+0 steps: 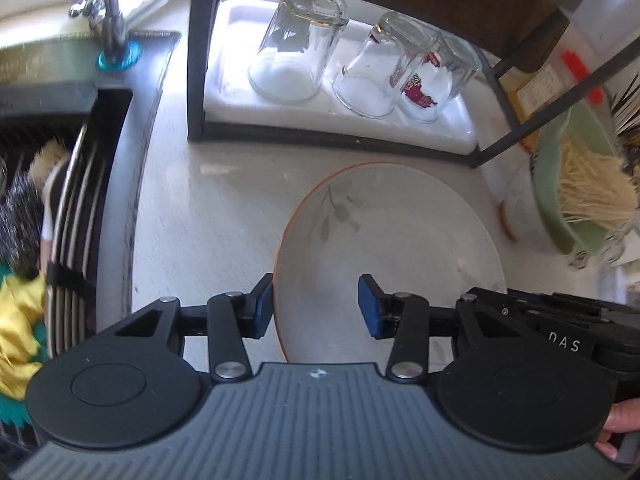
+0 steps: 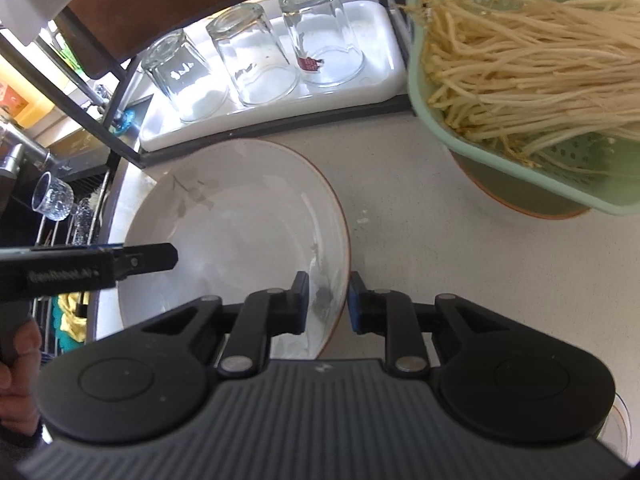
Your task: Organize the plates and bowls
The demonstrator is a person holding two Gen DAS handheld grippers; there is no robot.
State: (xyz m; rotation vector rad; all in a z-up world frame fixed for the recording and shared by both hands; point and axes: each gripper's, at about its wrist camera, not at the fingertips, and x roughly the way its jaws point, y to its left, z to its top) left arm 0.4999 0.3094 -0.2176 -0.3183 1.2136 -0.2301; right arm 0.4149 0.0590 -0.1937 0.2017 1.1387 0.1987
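Currently, a white tray [image 2: 384,80] under the rack at the upper centre of the right wrist view holds three upturned glasses [image 2: 248,52], and a green colander [image 2: 520,184] at the upper right holds pale sprouts [image 2: 528,64]. The plate [image 2: 240,216], white with an orange rim, lies on the counter [image 2: 420,208] at frame centre. Both tools angle steeply downward at opposite plate edges: the right gripper [image 2: 329,300] straddles the near-right rim with narrowly spaced fingers, contact not discernible, while the left gripper [image 1: 316,306] has fingers spread across the left rim, one outside, one over the plate.
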